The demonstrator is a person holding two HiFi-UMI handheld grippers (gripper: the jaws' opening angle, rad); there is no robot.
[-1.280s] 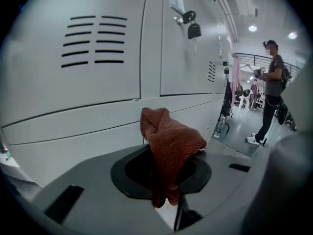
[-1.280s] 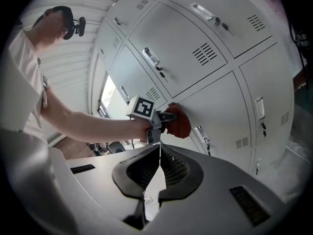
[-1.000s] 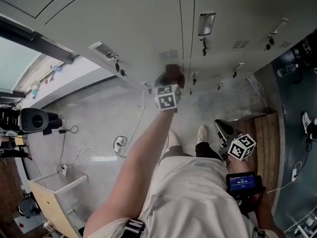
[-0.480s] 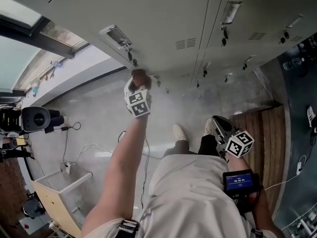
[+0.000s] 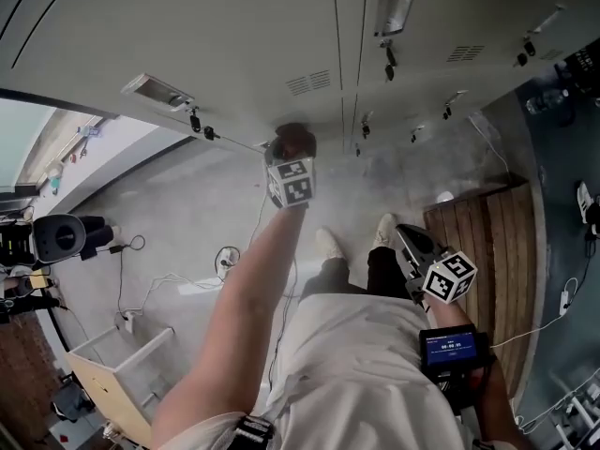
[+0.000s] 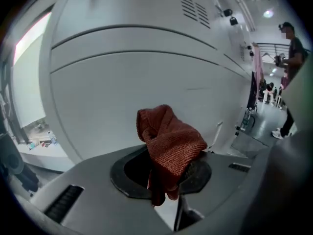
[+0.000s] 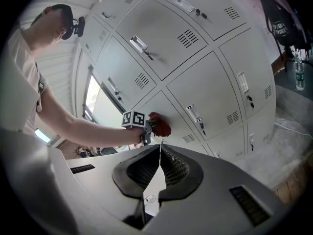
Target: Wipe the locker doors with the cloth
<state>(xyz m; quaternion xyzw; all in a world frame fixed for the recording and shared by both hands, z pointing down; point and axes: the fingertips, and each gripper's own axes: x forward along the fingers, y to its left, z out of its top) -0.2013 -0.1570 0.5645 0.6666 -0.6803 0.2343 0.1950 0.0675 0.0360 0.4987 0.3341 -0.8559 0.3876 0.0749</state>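
Head view shows my left gripper (image 5: 287, 150) held out on a long, straight, bare arm. It presses the bunched red knitted cloth (image 5: 296, 139) against the pale grey metal locker doors (image 5: 216, 36). The cloth sits on one door, just under that door's little vent slots (image 5: 309, 82) and near the seam to the next door. In the left gripper view the two jaws are squeezed narrow on the cloth. Most of the cloth puffs out in front of them, up against the door. I think this is the middle of the wiping step, and I guess lots of door is left to do. Next I would slide the cloth sideways along the door, pushing lightly so it does not slip out or catch on a dangling key latch (image 5: 195, 118). My right gripper (image 5: 406, 239) hangs low, well away from the doors, jaws pressed together with nothing between them.
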